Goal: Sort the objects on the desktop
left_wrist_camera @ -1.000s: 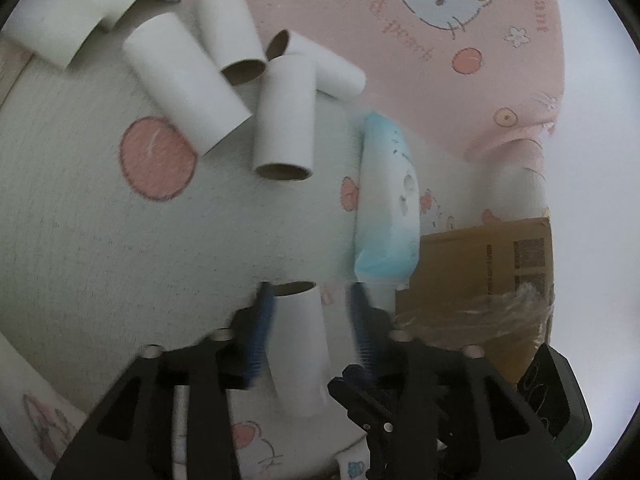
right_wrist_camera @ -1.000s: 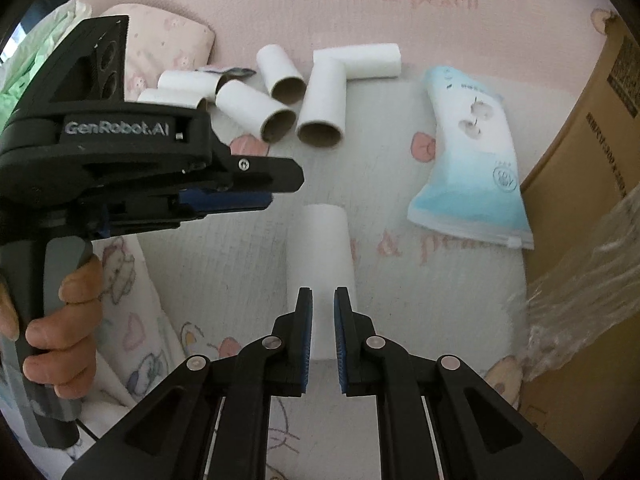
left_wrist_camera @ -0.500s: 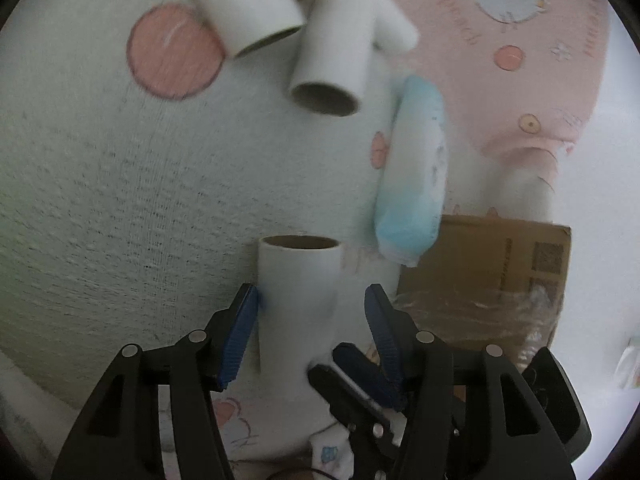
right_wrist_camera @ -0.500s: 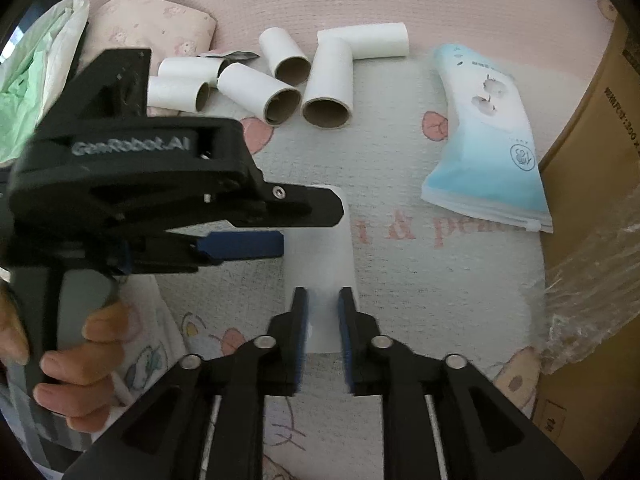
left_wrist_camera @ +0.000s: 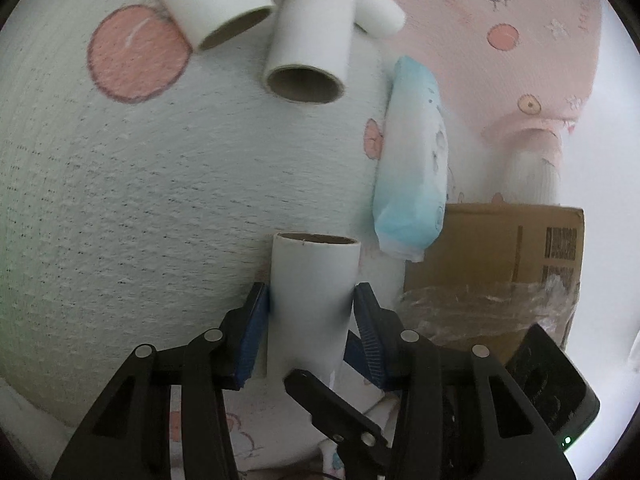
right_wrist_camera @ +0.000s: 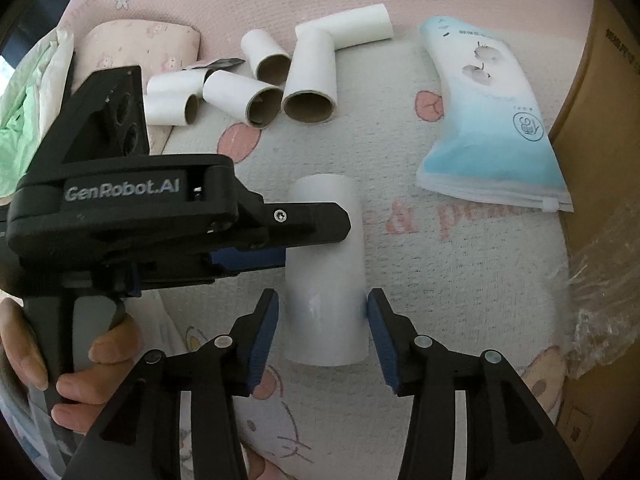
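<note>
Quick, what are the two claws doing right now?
Left gripper: shut on the lone paper tube.
Right gripper: open, one finger on each side of the same tube, not squeezing it.

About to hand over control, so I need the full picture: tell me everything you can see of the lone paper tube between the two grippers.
The paper tube is a white cardboard roll core with a brown inside, open at its far end, undented. It lies on its side on the white textured mat, apart from the pile of tubes. The left gripper has its blue-padded fingers against both of the tube's sides. The right gripper straddles the near end, its fingers spread just off the sides.
</note>
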`<action>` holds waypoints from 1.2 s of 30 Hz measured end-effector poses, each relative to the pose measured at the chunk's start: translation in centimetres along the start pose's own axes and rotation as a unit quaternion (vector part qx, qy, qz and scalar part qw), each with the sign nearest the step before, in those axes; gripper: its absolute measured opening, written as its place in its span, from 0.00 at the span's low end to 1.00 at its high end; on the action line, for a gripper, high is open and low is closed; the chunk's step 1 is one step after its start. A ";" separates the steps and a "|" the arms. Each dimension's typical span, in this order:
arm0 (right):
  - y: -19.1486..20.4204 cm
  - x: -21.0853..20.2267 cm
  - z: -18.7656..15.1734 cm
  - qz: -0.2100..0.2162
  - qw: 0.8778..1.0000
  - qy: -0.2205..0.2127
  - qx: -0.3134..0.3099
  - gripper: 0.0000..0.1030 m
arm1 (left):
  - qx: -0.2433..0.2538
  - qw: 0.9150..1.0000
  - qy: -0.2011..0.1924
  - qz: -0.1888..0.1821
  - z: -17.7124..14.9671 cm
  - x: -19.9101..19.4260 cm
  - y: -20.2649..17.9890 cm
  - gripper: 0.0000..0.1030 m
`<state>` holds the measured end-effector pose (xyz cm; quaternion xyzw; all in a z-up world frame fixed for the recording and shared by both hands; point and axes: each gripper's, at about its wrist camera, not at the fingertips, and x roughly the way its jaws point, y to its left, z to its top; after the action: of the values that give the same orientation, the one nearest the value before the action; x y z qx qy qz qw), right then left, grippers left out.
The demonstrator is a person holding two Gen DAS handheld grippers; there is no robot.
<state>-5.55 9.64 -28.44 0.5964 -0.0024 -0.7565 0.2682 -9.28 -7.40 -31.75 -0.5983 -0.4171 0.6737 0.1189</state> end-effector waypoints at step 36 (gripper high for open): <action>2.4 -11.7 0.1 0.012 0.986 -0.152 -0.069 0.41 | 0.160 0.972 -0.173 -0.022 -6.9 -8.4 -11.8 0.47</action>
<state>-2.97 12.34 -17.10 0.4545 0.0025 -0.8335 0.3142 -4.92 -2.67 -17.06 -0.4365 -0.3308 0.8224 0.1537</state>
